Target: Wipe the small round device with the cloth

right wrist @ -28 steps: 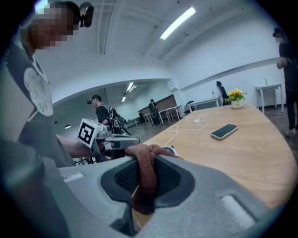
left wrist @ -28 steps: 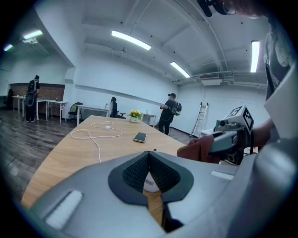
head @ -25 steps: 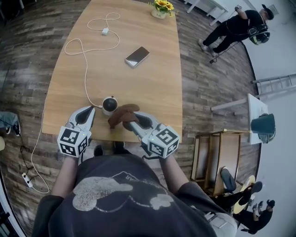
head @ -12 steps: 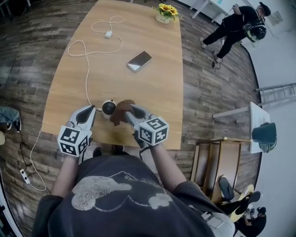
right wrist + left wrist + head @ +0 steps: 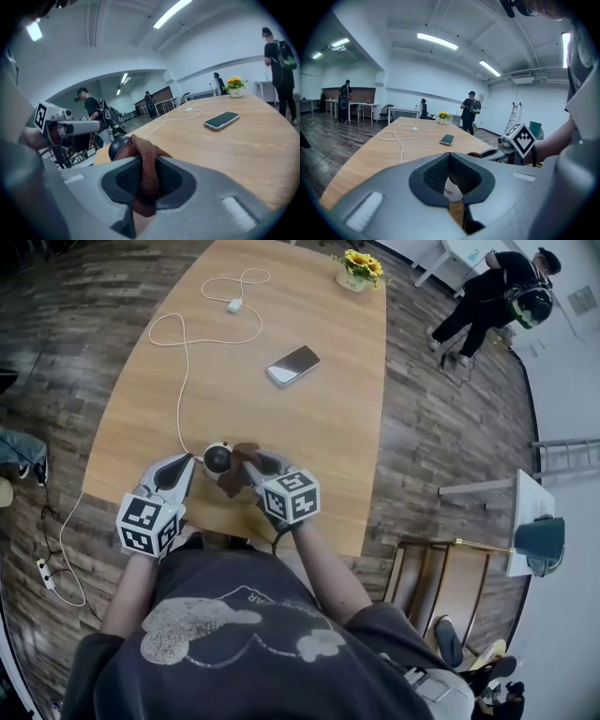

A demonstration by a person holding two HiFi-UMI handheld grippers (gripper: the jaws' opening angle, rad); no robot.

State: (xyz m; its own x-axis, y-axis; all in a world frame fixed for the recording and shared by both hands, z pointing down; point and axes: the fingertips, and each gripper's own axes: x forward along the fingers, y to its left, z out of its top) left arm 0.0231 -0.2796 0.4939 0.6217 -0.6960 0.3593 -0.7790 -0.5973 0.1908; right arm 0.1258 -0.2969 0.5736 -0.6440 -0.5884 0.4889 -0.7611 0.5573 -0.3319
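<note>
- The right gripper [image 5: 247,466] is closed on a fold of the brown cloth [image 5: 143,164], and the cloth lies against the small round device [image 5: 217,457].
- The left gripper [image 5: 185,466] is almost closed on a white part, which seems to be the body of the device.
- The device stands near the front edge of the bench [image 5: 309,427].
- A strong wipe could push the device out of this hold, or pull on its cable [image 5: 185,381].
- Only a narrow fold is pinched, so the cloth could slip out.

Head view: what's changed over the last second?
The right gripper, shut on the brown cloth, moved left and brought it against the small round black-and-white device. The left gripper stayed at the device's left; the dark smartphone and white cable are unmoved.
</note>
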